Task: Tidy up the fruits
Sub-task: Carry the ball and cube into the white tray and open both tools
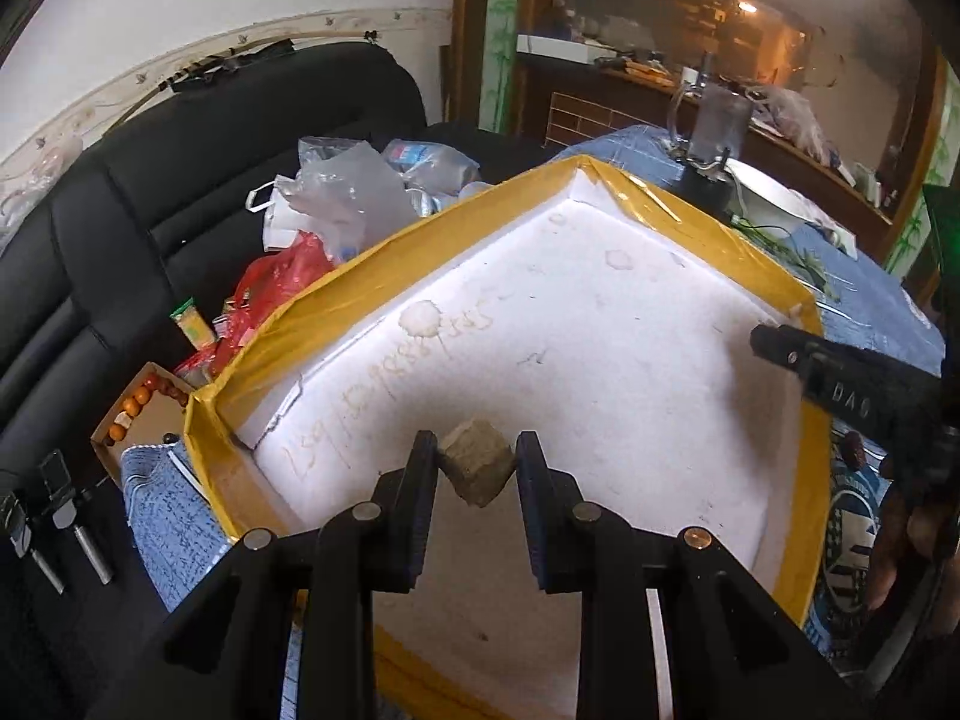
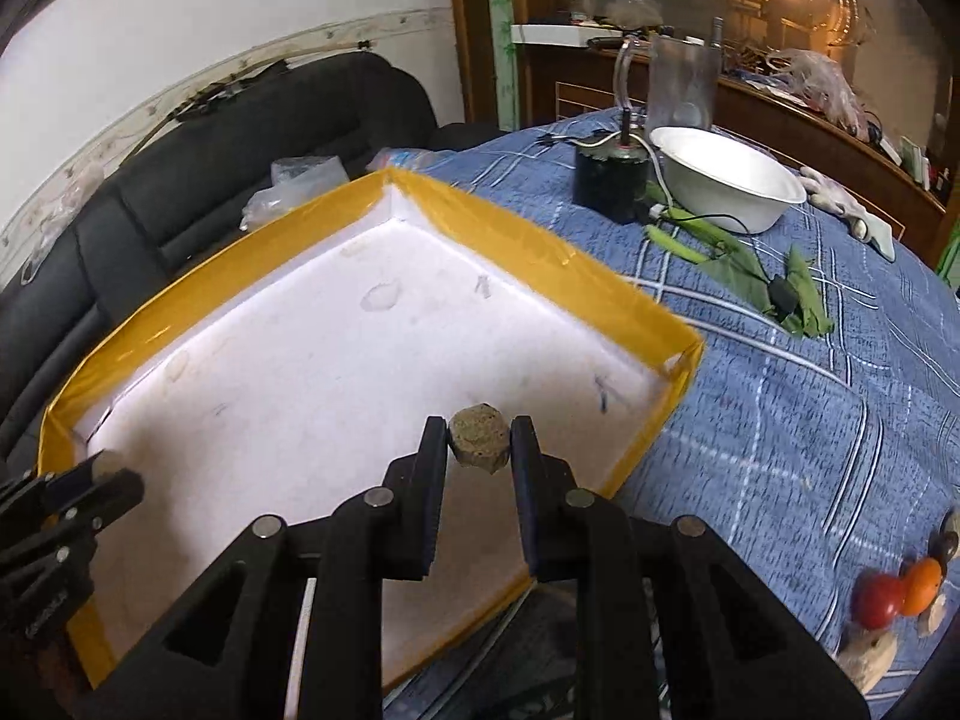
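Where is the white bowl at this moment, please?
In the right wrist view the white bowl sits on the blue checked cloth at upper right, beyond the yellow-taped tray, beside a black cylinder.

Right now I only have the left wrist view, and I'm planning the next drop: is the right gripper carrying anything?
Observer: Yes. The right gripper is shut on a small brown chunk, over the white tray near its right-hand corner.
Operator: Any fruit still outside the tray?
Observer: A red fruit and an orange fruit lie touching each other on the blue cloth, to the right of the tray.
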{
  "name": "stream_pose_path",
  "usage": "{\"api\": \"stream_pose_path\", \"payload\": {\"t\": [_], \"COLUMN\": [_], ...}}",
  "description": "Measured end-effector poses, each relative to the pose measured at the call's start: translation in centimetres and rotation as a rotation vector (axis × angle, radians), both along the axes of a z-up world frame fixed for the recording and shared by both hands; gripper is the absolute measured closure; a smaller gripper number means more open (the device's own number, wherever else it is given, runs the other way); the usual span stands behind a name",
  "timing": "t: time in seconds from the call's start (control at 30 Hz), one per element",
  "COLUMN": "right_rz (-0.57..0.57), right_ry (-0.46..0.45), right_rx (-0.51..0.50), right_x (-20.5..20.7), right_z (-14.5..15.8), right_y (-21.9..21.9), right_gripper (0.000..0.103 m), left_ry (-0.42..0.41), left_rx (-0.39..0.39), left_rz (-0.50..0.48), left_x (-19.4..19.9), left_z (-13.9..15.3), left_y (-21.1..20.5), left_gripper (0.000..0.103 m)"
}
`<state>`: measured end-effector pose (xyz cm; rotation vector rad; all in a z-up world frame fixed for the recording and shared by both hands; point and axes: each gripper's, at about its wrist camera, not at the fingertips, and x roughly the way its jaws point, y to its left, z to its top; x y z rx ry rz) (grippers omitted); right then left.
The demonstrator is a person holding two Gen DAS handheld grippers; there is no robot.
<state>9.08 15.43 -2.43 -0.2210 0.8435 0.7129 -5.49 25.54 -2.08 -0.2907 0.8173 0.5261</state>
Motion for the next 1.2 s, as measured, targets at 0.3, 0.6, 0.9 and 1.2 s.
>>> {"api": "stream_pose_path", "payload": {"t": [0.3, 0.6, 0.9, 1.2], "right_rz": [0.01, 0.039, 0.043, -0.03], "right_ry": [-0.015, -0.052, -0.047, -0.115], "right_rx": [-0.045, -0.129, -0.078, 0.014], "right_x": [1.0, 1.1, 0.9, -1.1], "right_z": [-0.4, -0.3, 0.7, 4.1], "right_y": [0.8, 0.4, -1.0, -6.3], "right_gripper": [0.079, 0.066, 0.038, 0.0], "left_ry": [0.037, 0.07, 0.041, 0.001], "left_rx": [0.012, 0.056, 0.063, 0.105], "left_rz": [0.047, 0.042, 0.048, 0.097], "left_x": [0.7, 0.2, -0.4, -1.3], "left_z": [-0.4, -0.7, 0.5, 2.0], "left_y": [0.3, -1.5, -2.7, -3.1], "left_gripper": [0.073, 0.025, 0.023, 0.02]}}
